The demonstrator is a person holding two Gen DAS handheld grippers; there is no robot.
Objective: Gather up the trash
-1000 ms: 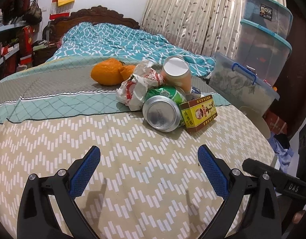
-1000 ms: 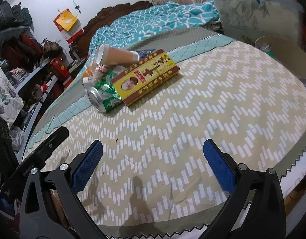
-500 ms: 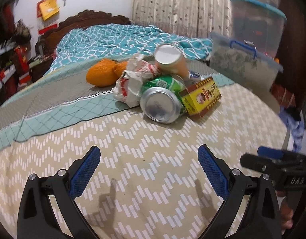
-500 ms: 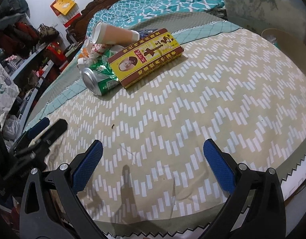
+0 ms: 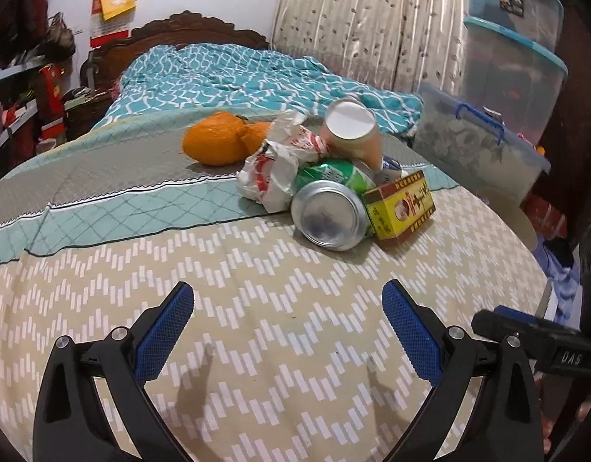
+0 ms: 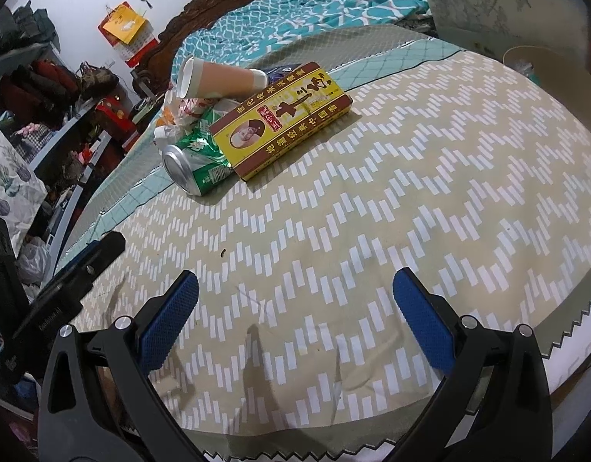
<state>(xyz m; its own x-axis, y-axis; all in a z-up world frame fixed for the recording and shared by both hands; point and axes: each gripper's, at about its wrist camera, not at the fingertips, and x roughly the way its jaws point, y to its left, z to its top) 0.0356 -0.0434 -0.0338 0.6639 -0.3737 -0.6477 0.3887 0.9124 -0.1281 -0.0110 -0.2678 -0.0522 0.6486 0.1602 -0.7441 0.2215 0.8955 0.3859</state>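
Left gripper (image 5: 287, 313) and right gripper (image 6: 295, 308) both spread wide, empty. Trash heap ahead on bed: can (image 5: 330, 211), box (image 5: 401, 208), cup (image 5: 353, 133), wrapper (image 5: 276, 169). Can probably light, slippery, dentable; grip mid-body across sides.

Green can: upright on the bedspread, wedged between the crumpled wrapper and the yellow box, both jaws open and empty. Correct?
Not quite. The green can lies on its side, its round end facing the left wrist view. The rest holds: crumpled wrapper on one side, yellow box on the other, left gripper and right gripper open and empty.
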